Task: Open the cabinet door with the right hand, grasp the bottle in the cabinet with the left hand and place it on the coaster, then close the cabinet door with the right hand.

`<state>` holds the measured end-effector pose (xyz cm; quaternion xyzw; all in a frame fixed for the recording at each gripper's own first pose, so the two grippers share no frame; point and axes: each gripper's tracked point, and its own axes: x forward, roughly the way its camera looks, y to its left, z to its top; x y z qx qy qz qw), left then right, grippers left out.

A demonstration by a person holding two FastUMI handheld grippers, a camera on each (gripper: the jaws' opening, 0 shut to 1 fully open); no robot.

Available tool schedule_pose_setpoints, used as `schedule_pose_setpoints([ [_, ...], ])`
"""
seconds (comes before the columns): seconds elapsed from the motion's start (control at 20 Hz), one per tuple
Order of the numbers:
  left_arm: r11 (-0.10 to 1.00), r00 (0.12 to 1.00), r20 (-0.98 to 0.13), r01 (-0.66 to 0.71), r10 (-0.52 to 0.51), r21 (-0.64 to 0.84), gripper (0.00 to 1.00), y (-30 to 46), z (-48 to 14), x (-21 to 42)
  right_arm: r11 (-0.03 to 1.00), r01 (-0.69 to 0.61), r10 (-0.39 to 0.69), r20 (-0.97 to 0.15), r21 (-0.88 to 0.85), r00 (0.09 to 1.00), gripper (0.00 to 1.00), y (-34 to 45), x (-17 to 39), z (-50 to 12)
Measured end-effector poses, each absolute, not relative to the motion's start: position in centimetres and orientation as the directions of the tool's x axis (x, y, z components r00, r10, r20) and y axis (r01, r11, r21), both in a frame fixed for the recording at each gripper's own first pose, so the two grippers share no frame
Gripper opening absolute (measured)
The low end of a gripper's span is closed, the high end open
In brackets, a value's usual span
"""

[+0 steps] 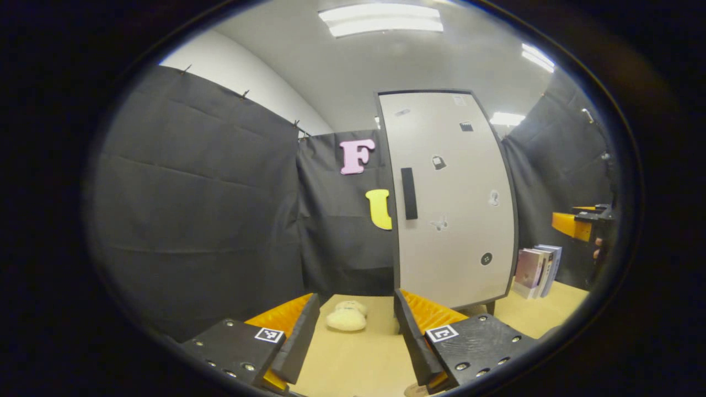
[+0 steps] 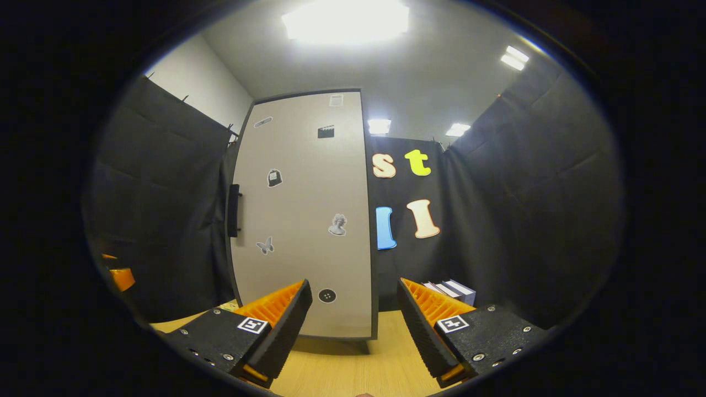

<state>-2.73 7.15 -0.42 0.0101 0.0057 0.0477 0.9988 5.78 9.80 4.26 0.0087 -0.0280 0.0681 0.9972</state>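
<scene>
Left gripper view: the left hand-held gripper [image 1: 356, 336] hangs above the pale wooden worktop [image 1: 358, 358], fingers spread and empty, their inner faces ribbed. Between and beyond the fingers lies a small, soft, cream lump [image 1: 346, 318], possibly the coaster; I cannot tell. Ahead and right of the fingers stands the cabinet [image 1: 449, 198], tall, smooth and pale grey with a dark rim, its door closed. A slim dark bar handle [image 1: 408, 193] runs upright near the door's left edge. Right of the cabinet, books [image 1: 536, 270] stand on the worktop.

Right gripper view: the right hand-held gripper [image 2: 350, 331] is also released and holds nothing. The cabinet stands straight ahead, the handle above and left of its fingers, small stickers dotting the flat door.

The bottle is presumably inside, hidden by the door. By my judgement the first step is in hand: the right gripper must reach up and left, clasp the handle and pull.
</scene>
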Motion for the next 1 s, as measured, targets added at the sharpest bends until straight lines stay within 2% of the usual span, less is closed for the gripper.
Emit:
schedule_pose_setpoints([
  [0.65,0.957,0.958,-0.022,-0.285,0.286,0.058,0.8,15.8,-0.8,-8.0,0.939,-0.34,0.334,0.096,0.054,0.938,0.95,23.1,11.3,7.9],
  [1.0,0.929,0.93,-0.02,-0.366,0.368,0.062,0.77,19.3,-0.9,-10.0,0.923,-0.38,0.374,0.095,0.055,0.922,0.95,28.5,14.0,9.6],
])
